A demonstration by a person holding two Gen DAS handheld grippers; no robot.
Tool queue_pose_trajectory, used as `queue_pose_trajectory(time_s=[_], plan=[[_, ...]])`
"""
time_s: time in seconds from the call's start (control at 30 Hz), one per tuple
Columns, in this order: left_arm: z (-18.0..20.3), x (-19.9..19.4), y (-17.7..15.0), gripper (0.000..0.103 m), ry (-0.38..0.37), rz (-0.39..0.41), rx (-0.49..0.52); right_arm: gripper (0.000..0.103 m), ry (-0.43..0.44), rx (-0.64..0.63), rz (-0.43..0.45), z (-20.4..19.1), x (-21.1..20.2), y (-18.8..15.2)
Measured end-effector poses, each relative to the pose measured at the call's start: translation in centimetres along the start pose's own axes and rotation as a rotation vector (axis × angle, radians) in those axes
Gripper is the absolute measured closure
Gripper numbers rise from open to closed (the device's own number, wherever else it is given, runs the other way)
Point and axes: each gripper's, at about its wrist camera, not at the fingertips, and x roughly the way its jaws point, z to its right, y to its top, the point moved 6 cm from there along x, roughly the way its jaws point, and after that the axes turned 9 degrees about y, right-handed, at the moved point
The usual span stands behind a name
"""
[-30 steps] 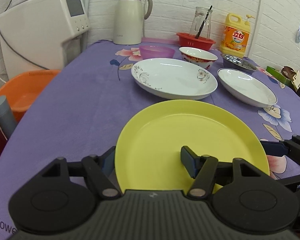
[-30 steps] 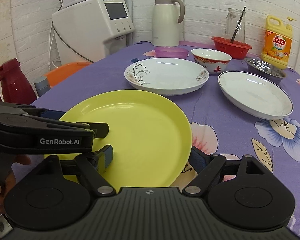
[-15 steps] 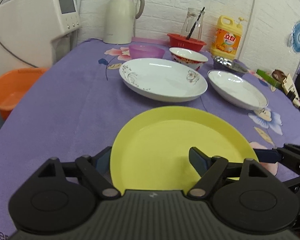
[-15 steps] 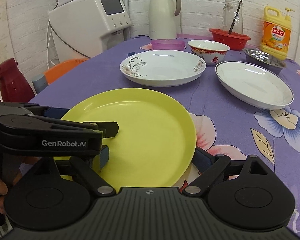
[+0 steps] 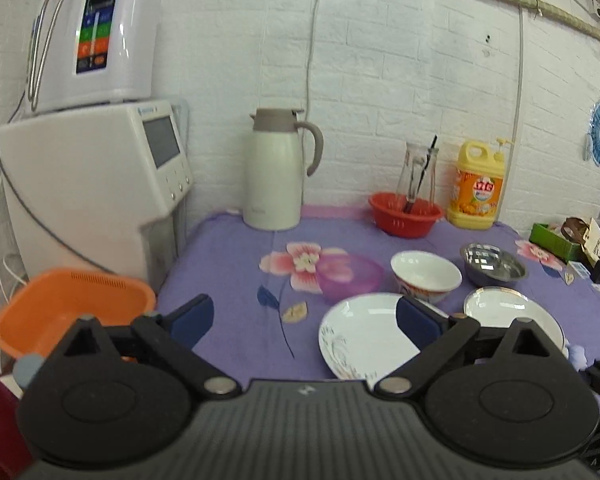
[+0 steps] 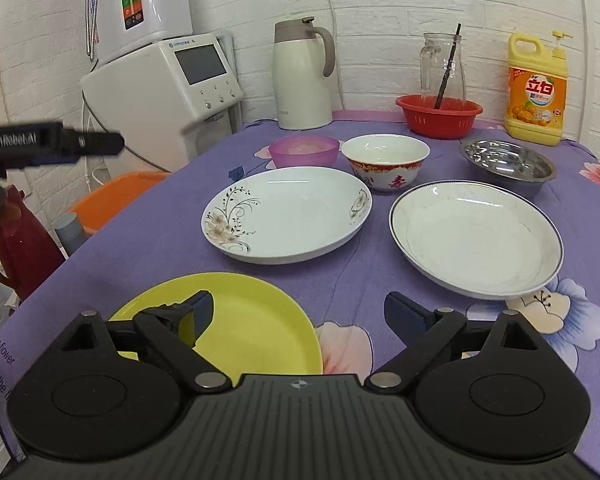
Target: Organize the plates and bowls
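A yellow plate [image 6: 236,320] lies on the purple cloth at the near edge. My right gripper [image 6: 304,314] is open above its right part and holds nothing. Beyond stand a flowered white plate [image 6: 288,212], a blue-rimmed white plate [image 6: 476,236], a red-patterned bowl [image 6: 384,160], a purple bowl [image 6: 304,150] and a steel bowl [image 6: 508,160]. My left gripper [image 5: 306,320] is open and empty, raised above the table. The flowered plate [image 5: 364,336], purple bowl [image 5: 350,274], patterned bowl [image 5: 426,276] and steel bowl [image 5: 492,264] lie ahead of it. The left gripper also shows at upper left in the right wrist view [image 6: 52,144].
At the back stand a white thermos [image 6: 300,76], a red basket [image 6: 440,116] with a glass jug, and a yellow detergent bottle [image 6: 536,92]. A white water dispenser [image 6: 168,92] and an orange basin [image 5: 68,312] are at the left, off the table. Boxes [image 5: 568,240] sit at the right.
Both grippers have let go of the yellow plate and lifted. The left one rose and tilted up so the plate left its view. The right one pulled back and up.
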Motion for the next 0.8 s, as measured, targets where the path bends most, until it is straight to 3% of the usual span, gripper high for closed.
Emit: queue_pose_trajectory(time_s=[0.07,0.13,0.43,0.8], plan=[[-0.6,0.6,1.9,0.002,0.003,0.029,-0.018,0.000,0.009,-0.007,-0.007,0.1,1.0,0.8],[-0.7,1.9,2.5,0.002,-0.006,0.011,-0.031,0.000,0.030,0.009,-0.021,0.3,2.3,1.4],[3.0,11.4,-4.1,0.002,-0.119,-0.244,-0.053,0.000,0.062,0.103,-0.090,2.4,7.1,2.8],[4.2,16.0,-5.8,0.002,-0.115,-0.308,-0.029,0.000,0.084,0.119,-0.153,3.0,10.7,3.6]])
